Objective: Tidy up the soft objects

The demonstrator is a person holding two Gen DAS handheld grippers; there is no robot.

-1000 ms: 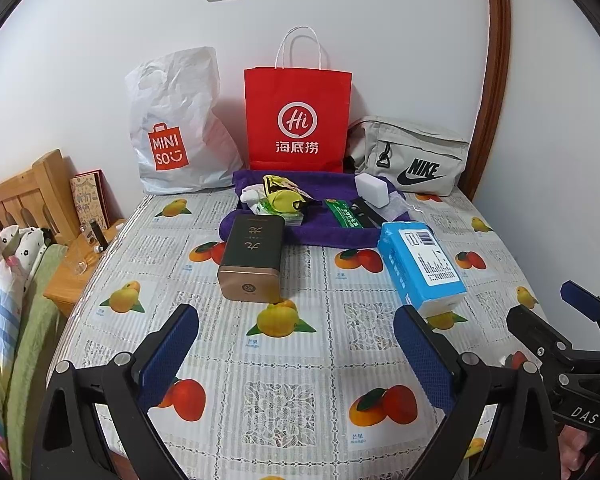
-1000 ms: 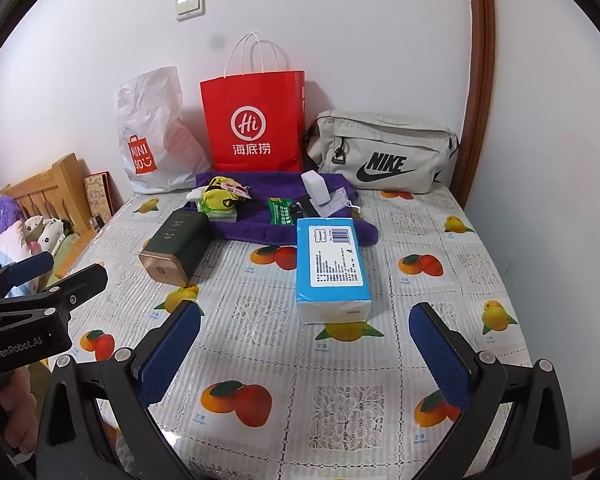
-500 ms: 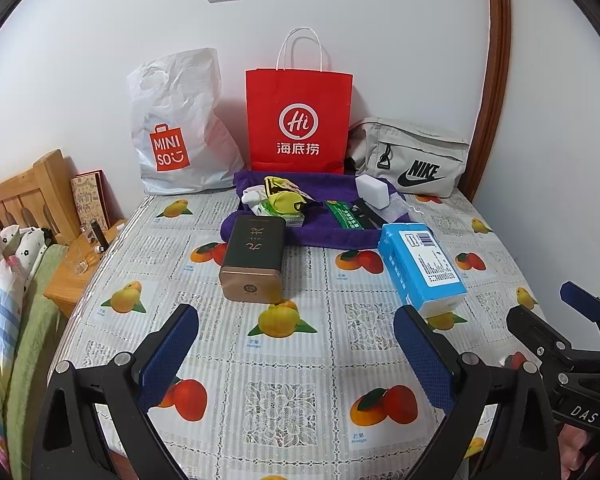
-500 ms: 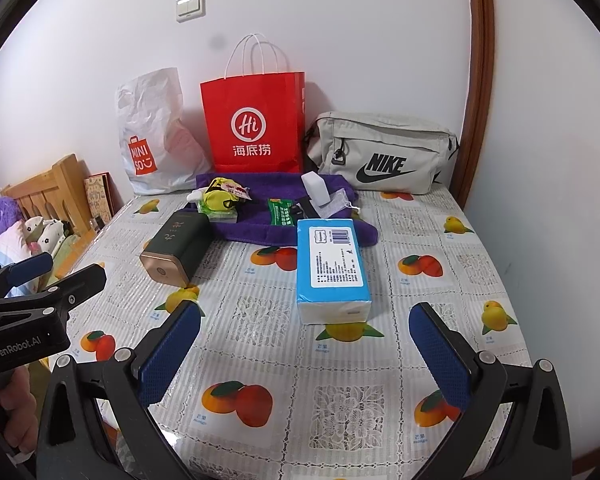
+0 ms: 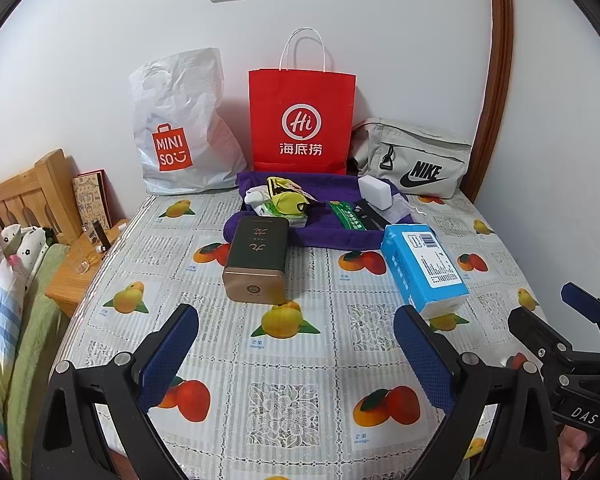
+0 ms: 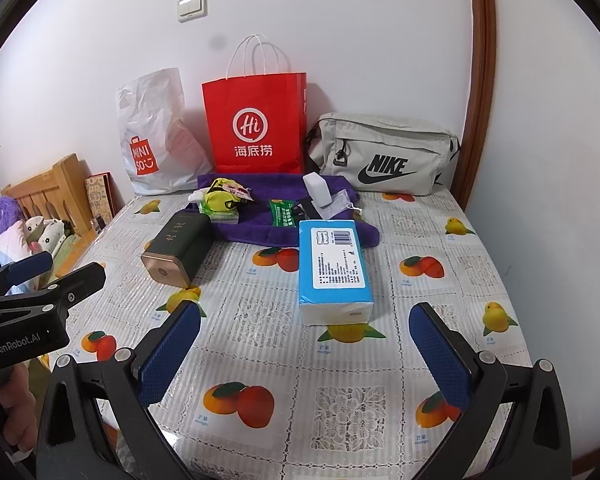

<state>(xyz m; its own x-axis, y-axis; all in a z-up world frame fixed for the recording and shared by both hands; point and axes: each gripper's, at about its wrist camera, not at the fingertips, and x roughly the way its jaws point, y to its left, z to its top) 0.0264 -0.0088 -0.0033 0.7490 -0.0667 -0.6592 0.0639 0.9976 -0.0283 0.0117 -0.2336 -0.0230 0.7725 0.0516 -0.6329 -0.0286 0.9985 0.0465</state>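
A blue tissue pack (image 6: 334, 270) lies on the fruit-print tablecloth (image 6: 340, 380), just beyond my open right gripper (image 6: 304, 320). A dark green tin with a copper end (image 5: 258, 258) lies ahead of my open left gripper (image 5: 296, 324). Behind them a purple towel (image 5: 328, 236) carries a yellow soft item (image 5: 286, 200), a green packet (image 5: 346, 216), a white block (image 5: 375, 192) and other small things. In the left wrist view the tissue pack (image 5: 422, 268) sits to the right, with the right gripper (image 5: 548, 320) low at the right edge. Both grippers hold nothing.
Against the wall stand a white Miniso bag (image 5: 180, 128), a red paper bag (image 5: 302, 120) and a grey Nike bag (image 5: 416, 160). A wooden headboard (image 5: 24, 196), a nightstand (image 5: 80, 268) and bedding lie to the left. A wooden door frame (image 6: 474, 80) rises at the right.
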